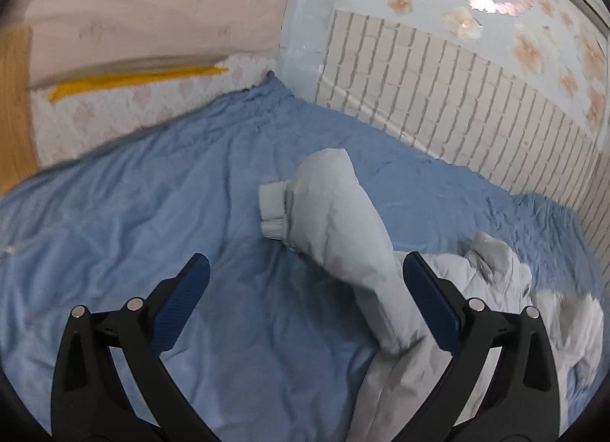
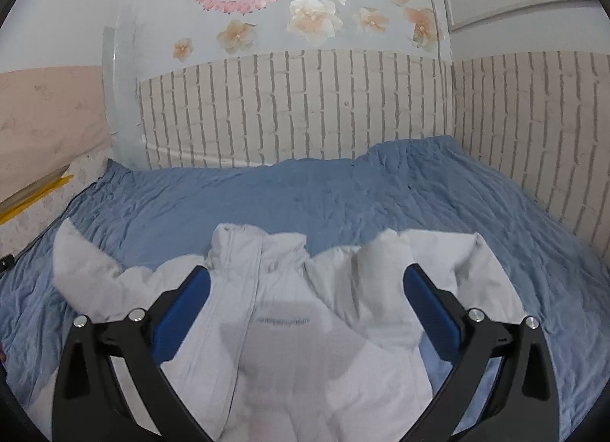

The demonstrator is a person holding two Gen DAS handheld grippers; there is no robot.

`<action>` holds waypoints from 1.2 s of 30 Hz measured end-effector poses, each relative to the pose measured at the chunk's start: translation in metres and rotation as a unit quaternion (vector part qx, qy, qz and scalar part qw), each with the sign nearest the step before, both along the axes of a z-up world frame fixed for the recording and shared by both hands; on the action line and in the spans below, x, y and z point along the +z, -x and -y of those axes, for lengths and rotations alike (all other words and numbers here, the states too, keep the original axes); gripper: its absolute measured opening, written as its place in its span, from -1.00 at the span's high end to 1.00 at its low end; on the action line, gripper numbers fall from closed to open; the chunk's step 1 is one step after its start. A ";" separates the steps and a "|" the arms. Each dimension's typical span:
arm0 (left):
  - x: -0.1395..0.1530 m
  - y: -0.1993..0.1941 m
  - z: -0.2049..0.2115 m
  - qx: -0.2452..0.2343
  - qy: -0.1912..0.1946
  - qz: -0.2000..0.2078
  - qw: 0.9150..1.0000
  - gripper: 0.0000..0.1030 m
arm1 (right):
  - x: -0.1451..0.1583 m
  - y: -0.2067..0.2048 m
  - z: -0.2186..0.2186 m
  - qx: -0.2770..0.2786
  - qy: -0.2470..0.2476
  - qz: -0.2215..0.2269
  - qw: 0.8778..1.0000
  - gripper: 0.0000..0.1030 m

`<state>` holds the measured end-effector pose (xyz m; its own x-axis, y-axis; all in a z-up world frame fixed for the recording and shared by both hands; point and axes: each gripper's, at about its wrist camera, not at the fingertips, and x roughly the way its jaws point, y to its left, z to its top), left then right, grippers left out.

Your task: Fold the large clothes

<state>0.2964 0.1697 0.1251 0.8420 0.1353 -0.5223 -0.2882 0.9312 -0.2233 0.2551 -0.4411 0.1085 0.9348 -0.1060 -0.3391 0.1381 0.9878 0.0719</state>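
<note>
A pale grey jacket (image 2: 289, 327) is lying on the blue sheet (image 2: 343, 190), not yet folded. Taking the jacket as the landmark: its collar end is pointing toward the brick-pattern wall (image 2: 305, 106), its body is running back toward the person, and one sleeve (image 1: 343, 236) is stretching off its left side, cuff (image 1: 272, 209) outermost on the sheet.

The right gripper (image 2: 307, 301) is hanging over the jacket's chest, jaws standing wide apart and gripping nothing; the front placket and collar are lying straight ahead between its fingers. Whether it is touching the cloth I cannot tell.

The left gripper (image 1: 307, 301) is hovering just beside the jacket's left edge, jaws likewise spread and empty. The sleeve's long axis is running away from this gripper, slanting up and slightly left, with the upper sleeve passing just inside its right finger (image 1: 431, 301) and the cuff lying farther ahead.

So the left gripper is judged the nearer one to the sleeve, and the likely next move is closing it on that sleeve and carrying it across the jacket's body. The padded cloth looks bulky and may slip from a shallow pinch.
</note>
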 end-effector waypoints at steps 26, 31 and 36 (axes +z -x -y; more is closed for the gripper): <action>-0.071 -0.186 0.053 -0.143 -0.062 -0.107 0.982 0.31 | -0.092 -0.039 0.049 -0.031 -0.079 -0.067 0.994 -0.96; -0.039 -0.156 0.082 -0.138 -0.071 -0.059 0.986 0.47 | -0.090 -0.035 0.064 -0.042 -0.111 -0.050 0.992 -0.96; -0.003 -0.124 0.137 -0.167 -0.131 -0.016 0.977 0.47 | -0.090 -0.029 0.076 -0.058 -0.126 -0.044 0.989 -0.96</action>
<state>0.4205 0.0331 0.1218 0.8457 -0.0122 -0.5335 0.0396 0.9984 0.0399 0.2843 -0.5170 0.0183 0.8870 -0.1119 -0.4480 0.2654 0.9174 0.2965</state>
